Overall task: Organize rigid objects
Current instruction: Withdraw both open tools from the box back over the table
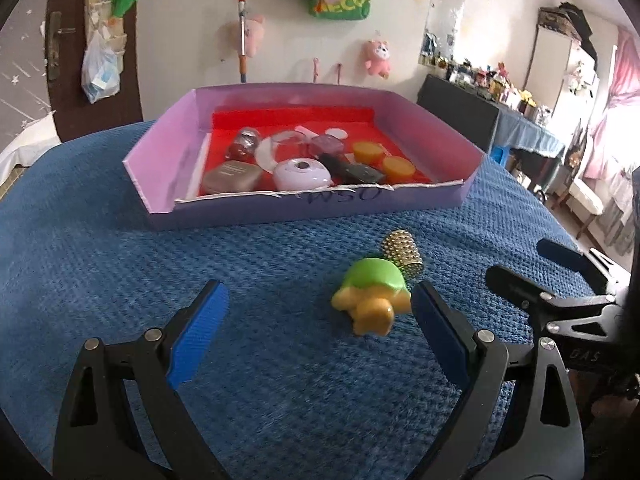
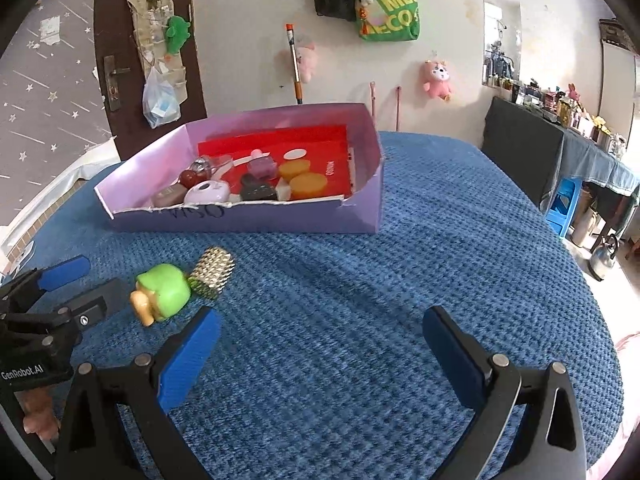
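A green and yellow toy turtle (image 1: 372, 294) lies on the blue cloth, touching a gold studded cylinder (image 1: 403, 252) behind it. My left gripper (image 1: 320, 312) is open and empty, with the turtle just inside its right finger. My right gripper (image 2: 320, 340) is open and empty over bare cloth, to the right of the turtle (image 2: 162, 292) and cylinder (image 2: 212, 268). A purple box (image 1: 160, 152) with a red lining holds several small objects. The right gripper also shows in the left wrist view (image 1: 536, 268), and the left gripper in the right wrist view (image 2: 84, 280).
The blue cloth (image 2: 440, 260) covers a round table. The purple box (image 2: 360, 216) stands at its far side. A dark cabinet (image 2: 516, 148) and a blue stool (image 2: 564, 204) stand to the right. Plush toys and bags hang on the wall behind.
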{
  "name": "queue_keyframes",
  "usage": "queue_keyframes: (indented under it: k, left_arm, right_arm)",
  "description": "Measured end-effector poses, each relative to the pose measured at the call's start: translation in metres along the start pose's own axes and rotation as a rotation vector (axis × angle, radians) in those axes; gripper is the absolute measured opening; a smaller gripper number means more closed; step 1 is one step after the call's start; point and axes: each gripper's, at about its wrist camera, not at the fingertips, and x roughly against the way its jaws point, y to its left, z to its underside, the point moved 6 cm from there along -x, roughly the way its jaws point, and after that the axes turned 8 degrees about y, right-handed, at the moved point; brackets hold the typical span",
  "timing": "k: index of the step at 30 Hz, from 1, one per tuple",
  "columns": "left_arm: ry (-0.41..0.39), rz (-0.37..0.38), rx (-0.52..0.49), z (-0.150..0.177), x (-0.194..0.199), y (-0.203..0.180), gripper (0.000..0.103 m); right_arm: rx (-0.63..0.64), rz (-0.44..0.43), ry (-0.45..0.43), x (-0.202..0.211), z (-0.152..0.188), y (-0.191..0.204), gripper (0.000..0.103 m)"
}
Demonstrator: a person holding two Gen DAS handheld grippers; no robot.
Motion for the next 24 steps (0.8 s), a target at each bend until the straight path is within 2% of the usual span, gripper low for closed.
queue_keyframes:
  k: [5,14,17,21,24]
  left_arm:
    - [0.063,0.001,-0.023,0.001,-0.015,-0.006,0.094]
    - [0.101,0.012,-0.081,-0.002,-0.023,-0.009,0.095]
    - [0.055,-0.062,-0.096,-0.011,-0.014,0.005,0.097]
    - [0.018,-0.164,-0.042,-0.023,-0.002,0.038,0.096]
    - [0.030,-0.142,0.008,-0.027,0.001,0.056,0.096]
  right_arm:
    - [-0.016,0.014,0.002,0.001,-0.003,-0.014,0.103]
    - [-0.021,0.001,0.018,-0.006,-0.009,-0.018,0.103]
    - [-0.014,0.000,0.022,-0.008,-0.010,-0.015,0.103]
    - [-0.003,-0.002,0.017,-0.007,-0.015,-0.012,0.103]
    - [0.002,-0.009,0.014,-0.008,-0.020,-0.008,0.103]
